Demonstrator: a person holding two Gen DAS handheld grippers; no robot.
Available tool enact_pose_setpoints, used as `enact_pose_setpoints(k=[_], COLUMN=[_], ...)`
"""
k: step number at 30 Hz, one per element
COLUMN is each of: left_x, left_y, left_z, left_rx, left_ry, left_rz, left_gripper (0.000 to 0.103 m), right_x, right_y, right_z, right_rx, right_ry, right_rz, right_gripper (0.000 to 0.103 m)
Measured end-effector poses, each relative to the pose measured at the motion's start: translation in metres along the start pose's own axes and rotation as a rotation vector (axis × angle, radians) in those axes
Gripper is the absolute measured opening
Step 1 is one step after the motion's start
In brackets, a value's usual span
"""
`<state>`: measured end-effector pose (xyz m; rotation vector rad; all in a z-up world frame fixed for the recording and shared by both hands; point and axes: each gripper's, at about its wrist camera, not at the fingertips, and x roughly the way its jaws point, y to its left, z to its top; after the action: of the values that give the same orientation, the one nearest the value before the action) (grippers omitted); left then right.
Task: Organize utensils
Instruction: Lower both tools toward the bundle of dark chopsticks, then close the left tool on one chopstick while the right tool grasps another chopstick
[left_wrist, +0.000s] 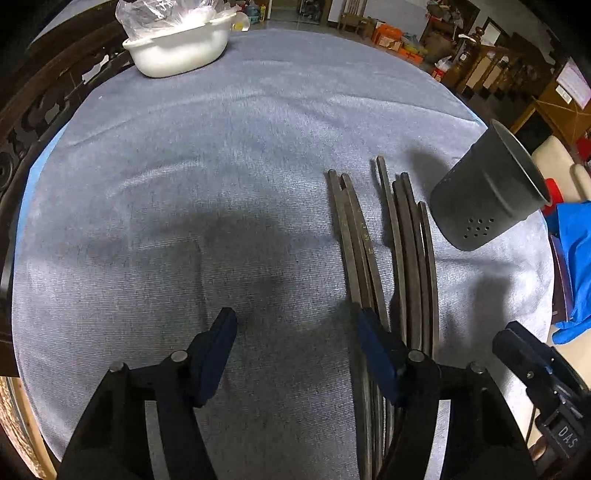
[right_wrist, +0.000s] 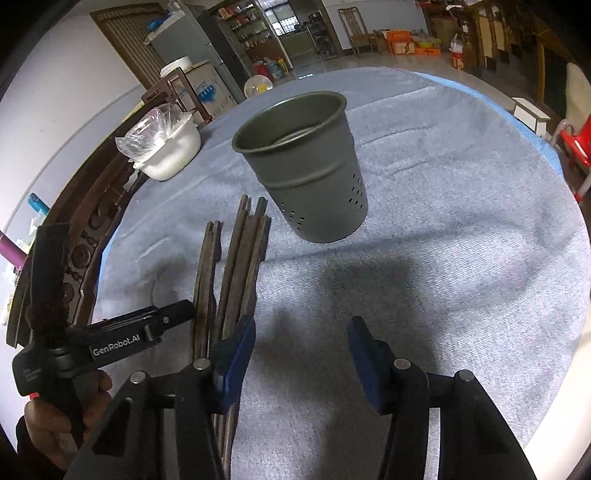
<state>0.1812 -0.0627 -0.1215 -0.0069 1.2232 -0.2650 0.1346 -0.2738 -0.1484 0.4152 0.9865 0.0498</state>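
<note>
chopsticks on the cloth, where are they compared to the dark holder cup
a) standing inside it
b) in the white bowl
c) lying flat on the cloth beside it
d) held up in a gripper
c: the chopsticks lie flat on the grey cloth beside the upright holder cup, whose inside shows no chopsticks, and neither gripper's jaws close on them.

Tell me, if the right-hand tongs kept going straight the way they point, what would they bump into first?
Probably just the grey tablecloth: the right tongs tilt down at bare cloth. The dark holder cup stands further ahead, and the chopsticks lie to their left. Depth is hard to judge.
</note>
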Motion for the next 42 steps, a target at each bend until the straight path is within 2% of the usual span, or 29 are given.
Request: enact_pose_setpoints(k=[6, 8, 9, 16, 20, 22, 25, 28, 31, 33, 34, 35, 36, 38, 40, 42], left_x=[0.005, 0.006, 0.005, 0.003, 0.001, 0.000, 0.000, -0.001, 0.004, 0.005, 0.005, 0.004, 0.004, 0.002, 0.001, 0.001], left_y=[-0.002, 0.001, 0.004, 0.020, 0.031, 0.035, 0.033, 0.033, 0.028, 0.023, 0.022, 0.020, 0.020, 0.025, 0.031, 0.038], left_z=[0.000, 0.001, 0.001, -0.001, -0.001, 0.000, 0.000, 0.003, 0.008, 0.009, 0.009, 0.010, 0.010, 0.012, 0.016, 0.018], left_rx=[0.016, 0.014, 0.011, 0.015, 0.001, -0.001, 0.011, -0.001, -0.003, 0.017, 0.023, 0.029, 0.033, 0.025, 0.016, 0.017], left_ry=[0.013, 0.018, 0.021, 0.037, 0.047, 0.053, 0.064, 0.070, 0.071, 0.069, 0.069, 0.071, 0.072, 0.073, 0.092, 0.123], left_rz=[-0.021, -0.023, -0.023, -0.037, -0.067, -0.072, -0.063, -0.060, -0.068, -0.045, -0.037, -0.028, -0.026, -0.038, -0.102, -0.128], left_gripper=[0.069, 0.069, 0.069, 0.069, 0.069, 0.069, 0.069, 0.069, 0.069, 0.069, 0.068, 0.066, 0.062, 0.053, 0.029, 0.024], right_x=[0.010, 0.013, 0.015, 0.032, 0.051, 0.052, 0.048, 0.046, 0.048, 0.053, 0.054, 0.056, 0.057, 0.057, 0.054, 0.051], right_y=[0.014, 0.018, 0.020, 0.036, 0.042, 0.039, 0.034, 0.025, 0.029, 0.035, 0.038, 0.038, 0.038, 0.035, 0.031, 0.030], right_z=[0.005, 0.006, 0.007, 0.012, 0.011, 0.010, 0.009, 0.011, 0.013, 0.013, 0.014, 0.016, 0.017, 0.019, 0.018, 0.016], right_rx=[-0.038, -0.048, -0.052, -0.058, -0.050, -0.030, -0.055, -0.022, -0.036, -0.066, -0.084, -0.089, -0.084, -0.065, -0.061, -0.062], right_ry=[0.012, 0.014, 0.021, 0.045, 0.092, 0.094, 0.087, 0.097, 0.095, 0.111, 0.107, 0.115, 0.124, 0.134, 0.153, 0.178], right_rz=[0.008, 0.016, 0.023, 0.039, 0.008, 0.013, -0.058, -0.041, -0.037, -0.057, -0.082, -0.091, -0.080, -0.071, -0.074, -0.080], right_gripper=[0.056, 0.041, 0.040, 0.040, 0.032, 0.032, 0.032, 0.032, 0.032, 0.031, 0.024, 0.014, 0.009, 0.008, 0.008, 0.008])
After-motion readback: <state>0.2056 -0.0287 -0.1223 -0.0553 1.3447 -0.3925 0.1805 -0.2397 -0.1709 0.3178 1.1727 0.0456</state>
